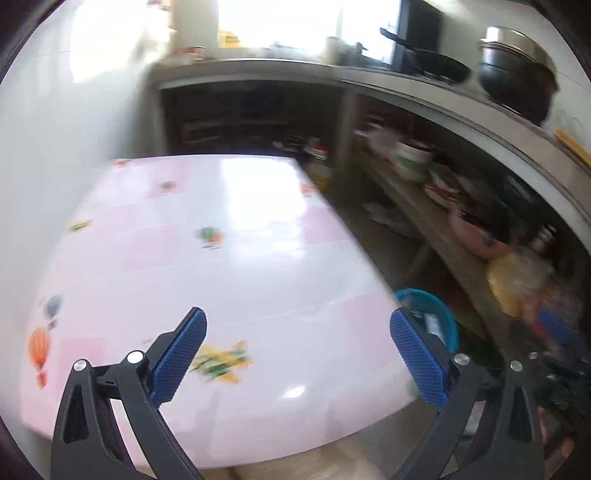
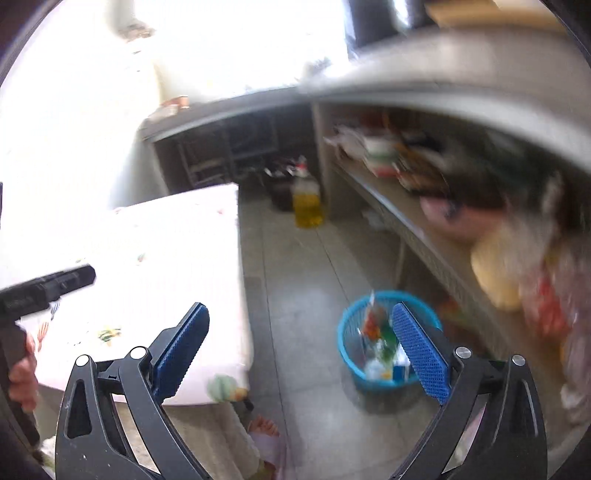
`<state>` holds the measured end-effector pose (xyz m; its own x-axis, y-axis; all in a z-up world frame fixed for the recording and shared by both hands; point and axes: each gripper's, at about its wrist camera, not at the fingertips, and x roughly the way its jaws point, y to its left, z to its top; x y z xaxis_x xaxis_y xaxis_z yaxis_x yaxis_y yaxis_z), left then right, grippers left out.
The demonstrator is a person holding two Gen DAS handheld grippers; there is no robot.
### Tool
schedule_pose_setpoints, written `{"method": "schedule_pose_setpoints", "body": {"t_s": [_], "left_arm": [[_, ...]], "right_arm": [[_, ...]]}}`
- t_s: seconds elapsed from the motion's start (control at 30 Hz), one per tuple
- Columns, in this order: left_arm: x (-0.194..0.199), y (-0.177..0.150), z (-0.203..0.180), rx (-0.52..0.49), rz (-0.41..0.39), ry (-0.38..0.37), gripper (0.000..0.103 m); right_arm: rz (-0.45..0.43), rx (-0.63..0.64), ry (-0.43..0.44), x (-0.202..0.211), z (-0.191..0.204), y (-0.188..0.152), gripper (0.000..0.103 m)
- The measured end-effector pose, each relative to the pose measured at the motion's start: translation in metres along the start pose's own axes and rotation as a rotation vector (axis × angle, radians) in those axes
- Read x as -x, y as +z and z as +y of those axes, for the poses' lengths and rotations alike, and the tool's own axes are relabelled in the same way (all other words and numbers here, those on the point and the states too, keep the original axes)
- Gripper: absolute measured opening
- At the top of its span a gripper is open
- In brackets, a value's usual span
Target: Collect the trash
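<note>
A: Light check?

B: Bright daylight from the far window [image 1: 295, 22], blown out white in both my views. Strong glare streak down the tablecloth [image 1: 236, 206]; in my right view its far half is washed out.

A: Blur?

B: Heavy motion smear on the right shelves [image 2: 461, 206] and the blue basket [image 2: 351, 354]. My own blue finger pads [image 1: 181, 354] stay sharp. Fisheye bends the counter edge [image 1: 424, 92]; corners vignette black. Under-counter space is dim.

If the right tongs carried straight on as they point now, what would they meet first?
Probably the grey tiled floor, between the pink-clothed table and the blue plastic basket; the open right tongs are empty. Depth unclear.
</note>
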<state>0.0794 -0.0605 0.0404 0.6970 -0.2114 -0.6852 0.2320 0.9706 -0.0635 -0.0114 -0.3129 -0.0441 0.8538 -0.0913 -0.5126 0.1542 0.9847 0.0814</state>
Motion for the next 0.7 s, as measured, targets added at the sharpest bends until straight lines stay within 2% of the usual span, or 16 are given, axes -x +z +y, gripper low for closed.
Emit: {"method": "schedule_pose_setpoints", "body": {"t_s": [0.07, 0.13, 0.2, 0.23, 0.3, 0.37, 0.47, 0.57, 0.7], "left_arm": [[0.009, -0.014, 0.014, 0.035, -0.006, 0.075, 0.097], [0.017, -0.028, 0.027, 0.076, -0.012, 0.113, 0.097], [0.024, -0.041, 0.04, 0.098, -0.029, 0.171, 0.097], [0.027, -0.047, 0.045, 0.105, -0.034, 0.208, 0.097], [0.031, -0.057, 0.054, 0.108, -0.026, 0.252, 0.097], [0.031, -0.066, 0.063, 0.113, 0.016, 0.286, 0.097], [0.022, -0.078, 0.074, 0.15, 0.099, 0.285, 0.097], [0.015, -0.086, 0.074, 0.163, 0.155, 0.263, 0.097], [0.013, -0.082, 0.062, 0.119, 0.157, 0.254, 0.097]], "right_arm": [[-0.001, 0.033, 0.001, 0.004, 0.024, -0.001, 0.095], [0.001, 0.073, 0.007, 0.007, 0.043, -0.005, 0.095], [0.02, 0.147, -0.023, 0.009, 0.063, -0.01, 0.095], [0.036, 0.187, -0.06, 0.005, 0.07, -0.012, 0.095], [0.067, 0.253, -0.188, -0.004, 0.085, -0.017, 0.095], [0.086, 0.293, -0.242, -0.01, 0.094, -0.024, 0.095], [0.129, 0.306, -0.213, -0.018, 0.096, -0.029, 0.095], [0.132, 0.291, -0.173, -0.011, 0.098, -0.027, 0.095], [0.157, 0.258, -0.149, -0.014, 0.091, -0.024, 0.095]]}}
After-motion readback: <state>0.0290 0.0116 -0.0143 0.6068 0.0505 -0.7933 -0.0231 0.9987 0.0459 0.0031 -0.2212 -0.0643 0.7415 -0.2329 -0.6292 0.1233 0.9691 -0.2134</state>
